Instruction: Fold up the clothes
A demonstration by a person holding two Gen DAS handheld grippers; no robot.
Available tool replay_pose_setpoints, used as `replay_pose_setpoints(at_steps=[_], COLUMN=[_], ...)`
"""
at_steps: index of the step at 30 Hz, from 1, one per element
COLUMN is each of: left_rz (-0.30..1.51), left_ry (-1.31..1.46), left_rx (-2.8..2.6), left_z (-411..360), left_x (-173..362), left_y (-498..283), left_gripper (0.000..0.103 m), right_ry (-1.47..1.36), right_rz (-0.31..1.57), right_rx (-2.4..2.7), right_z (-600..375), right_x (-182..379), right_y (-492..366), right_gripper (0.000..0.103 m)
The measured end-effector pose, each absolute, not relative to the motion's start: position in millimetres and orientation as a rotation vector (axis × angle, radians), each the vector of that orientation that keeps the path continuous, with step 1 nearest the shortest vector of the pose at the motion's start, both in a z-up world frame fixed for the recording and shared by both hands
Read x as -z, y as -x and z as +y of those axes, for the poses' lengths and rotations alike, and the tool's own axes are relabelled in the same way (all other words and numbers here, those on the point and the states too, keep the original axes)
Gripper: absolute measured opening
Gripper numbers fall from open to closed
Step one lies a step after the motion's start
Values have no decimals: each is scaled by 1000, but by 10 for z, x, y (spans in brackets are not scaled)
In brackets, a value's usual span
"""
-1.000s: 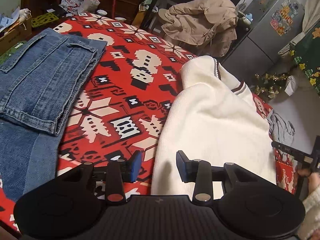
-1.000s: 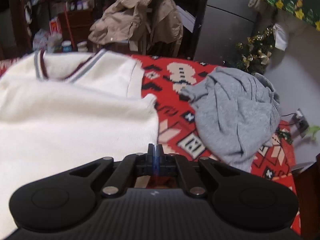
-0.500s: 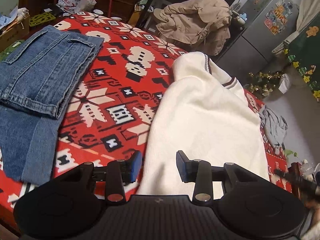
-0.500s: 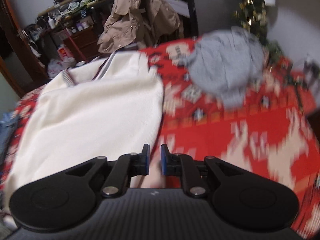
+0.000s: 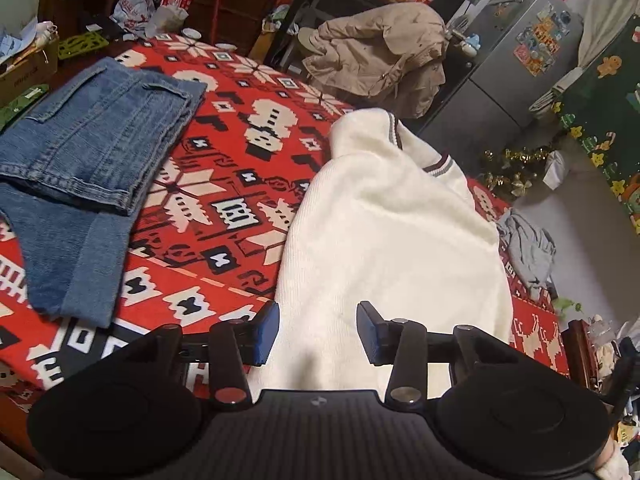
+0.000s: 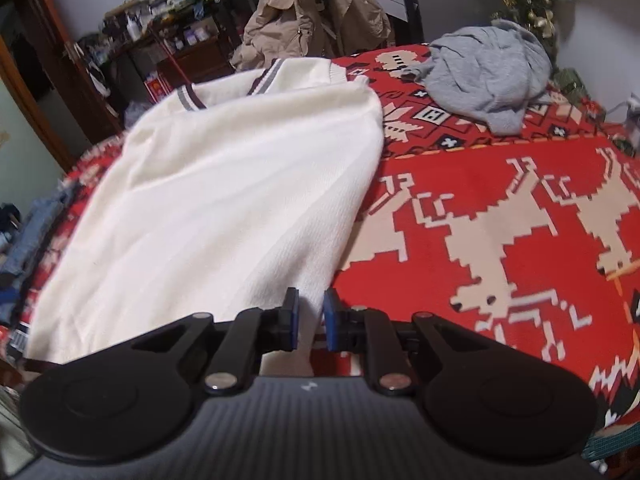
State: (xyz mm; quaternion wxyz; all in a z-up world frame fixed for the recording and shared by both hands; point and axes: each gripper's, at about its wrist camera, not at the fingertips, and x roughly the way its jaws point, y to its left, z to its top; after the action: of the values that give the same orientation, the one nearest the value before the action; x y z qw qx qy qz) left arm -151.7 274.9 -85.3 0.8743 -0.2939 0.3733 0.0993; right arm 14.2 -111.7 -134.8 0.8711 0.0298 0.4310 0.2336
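Right gripper (image 6: 311, 317): parted narrowly since 1 s ago, empty; left gripper (image 5: 318, 332) wide, empty. Cream knit sweater (image 5: 384, 232): hem hidden at 6 o'clock.

The right gripper (image 6: 311, 319), clamped shut a second ago, now stands parted at the white sweater's (image 6: 224, 200) near corner.

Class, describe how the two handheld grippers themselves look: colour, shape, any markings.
Both the left gripper and right gripper are matte black, with ribbed bodies, round side discs, silver pivot screws and blue pads on their fingers. The left one has one red screw cap.
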Motion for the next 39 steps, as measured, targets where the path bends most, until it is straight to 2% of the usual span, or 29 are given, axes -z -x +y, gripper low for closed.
replay_pose_setpoints(at_steps=[3, 5, 6, 7, 8, 10, 13, 19, 25, 26, 36, 39], left_rz=[776, 779, 779, 780, 780, 781, 776, 782, 794, 790, 812, 809], left_ry=[618, 619, 619, 619, 619, 620, 607, 588, 582, 586, 461, 469], left_rx=[-212, -212, -210, -207, -205, -199, -192, -198, -199, -188, -178, -174], left_z=[2767, 2763, 2754, 2744, 2734, 2716, 2704, 2732, 2775, 2785, 2770, 2798], left_x=[840, 848, 854, 856, 858, 854, 824, 874, 998, 1021, 1258, 1321], left_y=[1568, 1570, 1572, 1567, 1563, 1546, 1554, 1521, 1415, 1387, 773, 577], left_gripper=[42, 43, 43, 43, 43, 43, 43, 42, 36, 36, 37, 36], right_ry=[25, 94, 106, 118, 131, 155, 190, 102, 109, 94, 25, 20], right_rz=[886, 873, 871, 868, 866, 862, 856, 884, 859, 860, 859, 857], right_rx=[-454, -427, -421, -416, -411, -400, -384, -327, -329, -326, -301, -294], right_z=[-955, -841, -827, -812, -798, -769, -733, -1256, -1236, -1273, -1573, -1648], right_x=[1362, 1364, 1359, 1353, 1348, 1337, 1320, 1273, 1239, 1225, 1082, 1038], right_y=[-153, -148, -139, -130, -121, -103, -76, -12, 41, 36, 124, 179], right_gripper=[19, 26, 27, 25, 17, 8, 6, 6, 13, 16, 18, 23])
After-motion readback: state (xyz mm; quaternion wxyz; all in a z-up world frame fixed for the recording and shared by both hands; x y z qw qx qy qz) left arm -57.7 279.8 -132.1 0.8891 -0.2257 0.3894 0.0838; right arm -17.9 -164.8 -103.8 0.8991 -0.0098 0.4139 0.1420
